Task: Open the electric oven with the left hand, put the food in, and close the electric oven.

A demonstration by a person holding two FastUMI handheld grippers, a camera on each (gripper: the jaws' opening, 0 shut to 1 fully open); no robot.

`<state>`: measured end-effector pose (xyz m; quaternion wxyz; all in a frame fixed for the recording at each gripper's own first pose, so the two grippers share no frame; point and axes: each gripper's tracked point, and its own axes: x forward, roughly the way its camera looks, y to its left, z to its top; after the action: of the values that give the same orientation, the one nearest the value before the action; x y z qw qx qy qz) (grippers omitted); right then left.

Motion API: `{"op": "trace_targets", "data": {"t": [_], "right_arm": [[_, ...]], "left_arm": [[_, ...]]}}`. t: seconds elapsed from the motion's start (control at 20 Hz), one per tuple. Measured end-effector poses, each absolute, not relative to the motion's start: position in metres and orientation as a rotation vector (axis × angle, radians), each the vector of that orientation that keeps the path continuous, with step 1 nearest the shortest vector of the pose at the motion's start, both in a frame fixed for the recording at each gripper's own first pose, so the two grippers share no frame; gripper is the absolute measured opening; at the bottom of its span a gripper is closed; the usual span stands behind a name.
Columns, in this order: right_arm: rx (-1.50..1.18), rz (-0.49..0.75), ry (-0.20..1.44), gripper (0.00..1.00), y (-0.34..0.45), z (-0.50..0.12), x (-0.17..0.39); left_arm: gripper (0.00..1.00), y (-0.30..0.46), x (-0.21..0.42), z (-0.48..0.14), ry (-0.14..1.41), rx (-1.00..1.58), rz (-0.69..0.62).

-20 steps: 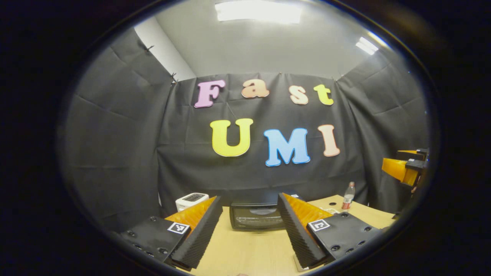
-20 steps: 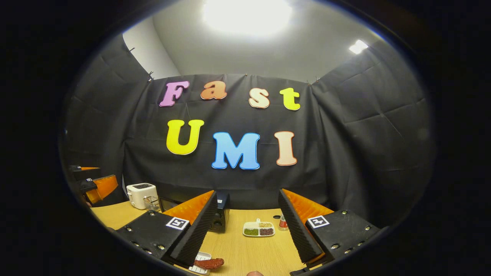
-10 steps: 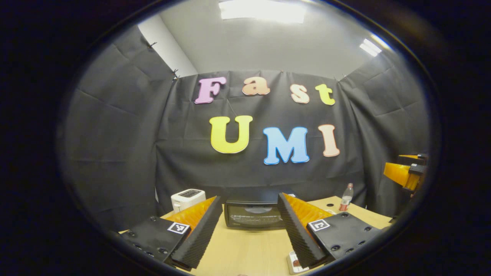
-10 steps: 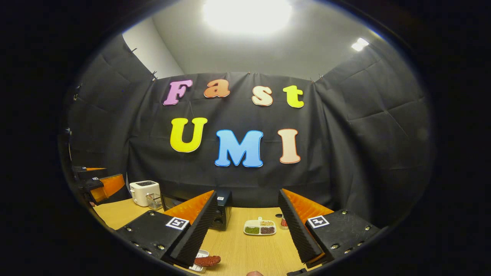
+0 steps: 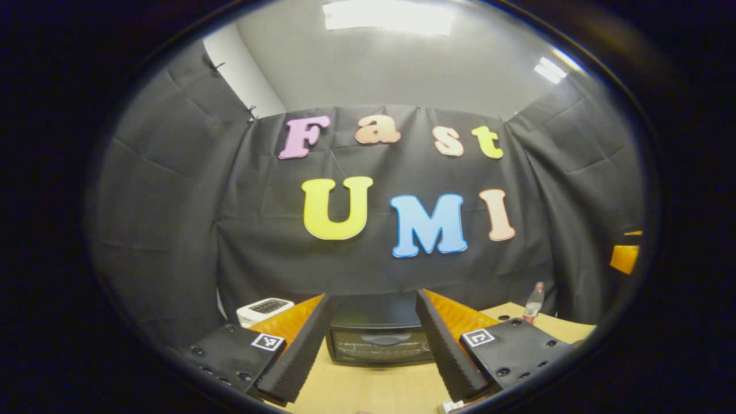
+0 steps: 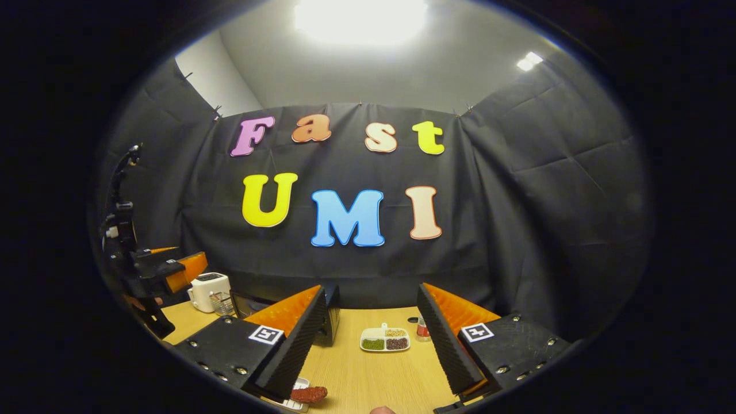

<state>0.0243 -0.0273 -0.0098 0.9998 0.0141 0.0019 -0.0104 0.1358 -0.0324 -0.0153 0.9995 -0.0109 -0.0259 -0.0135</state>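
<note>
Wooden table [image 6: 368,376] carries oven [image 5: 379,339]; toaster [image 6: 208,290]; bottle [image 5: 533,302]; sectioned dish [image 6: 384,340].

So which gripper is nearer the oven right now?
Left. The left gripper faces the oven head-on, fingers framing its closed door. The right gripper is off to the oven's right, over the table.

Nothing legible: the small square black-and-white marker tags [image 5: 268,341] on the gripper bodies carry patterns, not readable text.
</note>
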Motion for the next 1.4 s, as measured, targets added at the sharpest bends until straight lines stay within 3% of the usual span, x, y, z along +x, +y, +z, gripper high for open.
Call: {"op": "trace_targets", "data": {"t": [0.45,0.5,0.75,0.8,1.0,1.15,1.25,1.4], "right_arm": [[-0.056,-0.154,0.033,0.96,-0.026,-0.012,0.048],[-0.063,-0.166,0.038,0.96,-0.026,-0.012,0.05],[-0.092,-0.236,0.052,0.96,-0.03,-0.011,0.053],[-0.1,-0.248,0.06,0.96,-0.032,-0.014,0.052],[-0.12,-0.28,0.092,0.96,-0.037,-0.02,0.049],[-0.129,-0.283,0.105,0.96,-0.036,-0.022,0.051],[-0.136,-0.274,0.108,0.96,-0.034,-0.022,0.053],[-0.139,-0.255,0.112,0.96,-0.032,-0.023,0.057]], "left_arm": [[1.0,-0.048,0.244,-0.103,0.063,-0.031,-0.107],[0.96,-0.051,0.253,-0.114,0.075,-0.021,-0.115],[1.0,-0.065,0.295,-0.161,0.141,-0.011,-0.147],[0.97,-0.068,0.304,-0.168,0.146,-0.007,-0.152],[1.0,-0.074,0.328,-0.199,0.184,0.014,-0.162],[0.94,-0.076,0.34,-0.22,0.218,0.033,-0.158],[1.0,-0.078,0.341,-0.231,0.239,0.044,-0.151],[0.98,-0.078,0.34,-0.229,0.222,0.02,-0.132]]}}
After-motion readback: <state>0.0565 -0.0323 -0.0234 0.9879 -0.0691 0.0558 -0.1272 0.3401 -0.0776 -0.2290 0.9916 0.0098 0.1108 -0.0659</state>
